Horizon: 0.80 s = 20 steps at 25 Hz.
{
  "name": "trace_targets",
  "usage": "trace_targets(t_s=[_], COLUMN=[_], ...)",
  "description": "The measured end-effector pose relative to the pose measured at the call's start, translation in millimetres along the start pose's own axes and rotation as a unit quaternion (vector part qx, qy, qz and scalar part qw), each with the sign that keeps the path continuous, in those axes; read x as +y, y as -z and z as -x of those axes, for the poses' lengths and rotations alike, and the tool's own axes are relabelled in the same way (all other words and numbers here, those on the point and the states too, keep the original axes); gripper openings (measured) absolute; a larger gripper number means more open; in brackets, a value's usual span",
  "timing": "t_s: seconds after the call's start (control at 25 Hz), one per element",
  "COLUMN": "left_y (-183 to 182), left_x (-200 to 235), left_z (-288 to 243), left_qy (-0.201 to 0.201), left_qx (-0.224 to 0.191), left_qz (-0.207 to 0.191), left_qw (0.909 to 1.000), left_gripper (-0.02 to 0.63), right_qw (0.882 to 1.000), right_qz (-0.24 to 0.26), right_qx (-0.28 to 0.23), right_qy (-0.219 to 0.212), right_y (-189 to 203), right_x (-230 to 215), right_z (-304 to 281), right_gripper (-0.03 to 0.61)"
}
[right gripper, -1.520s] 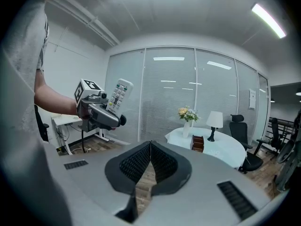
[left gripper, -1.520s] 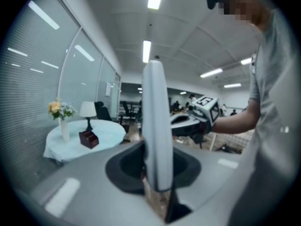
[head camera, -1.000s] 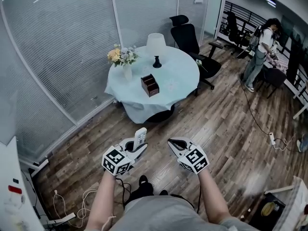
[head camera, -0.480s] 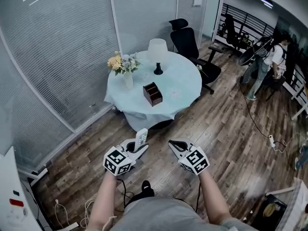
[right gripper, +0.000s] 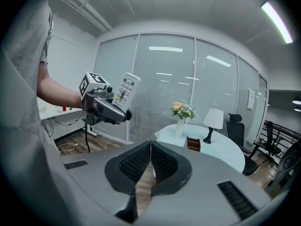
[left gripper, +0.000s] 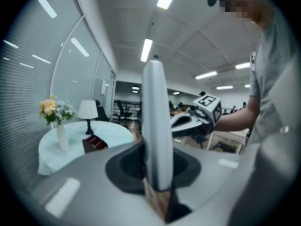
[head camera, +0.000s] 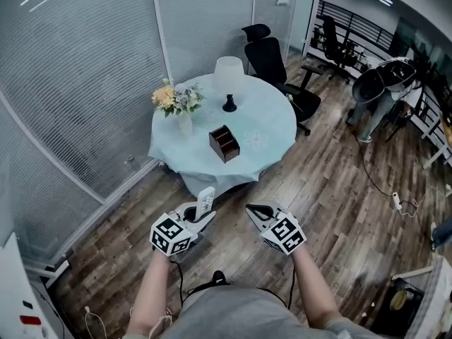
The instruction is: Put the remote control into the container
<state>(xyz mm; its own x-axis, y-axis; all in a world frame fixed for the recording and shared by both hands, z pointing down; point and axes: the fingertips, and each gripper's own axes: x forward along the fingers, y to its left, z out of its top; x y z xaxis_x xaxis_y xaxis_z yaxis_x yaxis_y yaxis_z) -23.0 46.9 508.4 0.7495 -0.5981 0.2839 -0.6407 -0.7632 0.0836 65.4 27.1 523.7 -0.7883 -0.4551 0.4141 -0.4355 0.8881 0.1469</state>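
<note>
Remote control [head camera: 205, 202] points upward (slightly tilted).

No legible txt, labels, nos.

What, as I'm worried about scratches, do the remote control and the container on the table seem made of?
Remote control: probably hard plastic, white, smooth and matt. The sign is its moulded casing with small coloured buttons, which are perhaps rubber.
Container: looks like wood or wood veneer, dark reddish-brown, with thin flat divider panels. It is too far away to make out grain or finish.
</note>
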Motion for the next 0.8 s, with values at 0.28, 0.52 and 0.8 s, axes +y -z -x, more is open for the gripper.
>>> trace_targets(t_s=[0.28,0.52,0.8], left_y=[-2.6,1.5,3.4], left_x=[33.5,58.8,75.7], left_z=[-10.0,-16.1,-29.1], left_qy=[0.034,0.043,0.039], left_qx=[0.01,0.019,0.027], left_qz=[-0.016,-0.02,-0.014], left_qw=[0.9992,0.9987,0.9988], left_gripper=[0.071,0.071,0.071], right_qw=[0.999,0.999,0.999], right_qz=[-0.018,-0.021,-0.027], right_qx=[0.005,0.009,0.006], right_qy=[0.031,0.043,0.034], right_y=[-4.1,-4.3,-2.3], right_x=[-20.9,-30.4,-50.7], right_z=[-24.7,-43.3,-56.4], right_gripper=[0.018,0.018,0.018])
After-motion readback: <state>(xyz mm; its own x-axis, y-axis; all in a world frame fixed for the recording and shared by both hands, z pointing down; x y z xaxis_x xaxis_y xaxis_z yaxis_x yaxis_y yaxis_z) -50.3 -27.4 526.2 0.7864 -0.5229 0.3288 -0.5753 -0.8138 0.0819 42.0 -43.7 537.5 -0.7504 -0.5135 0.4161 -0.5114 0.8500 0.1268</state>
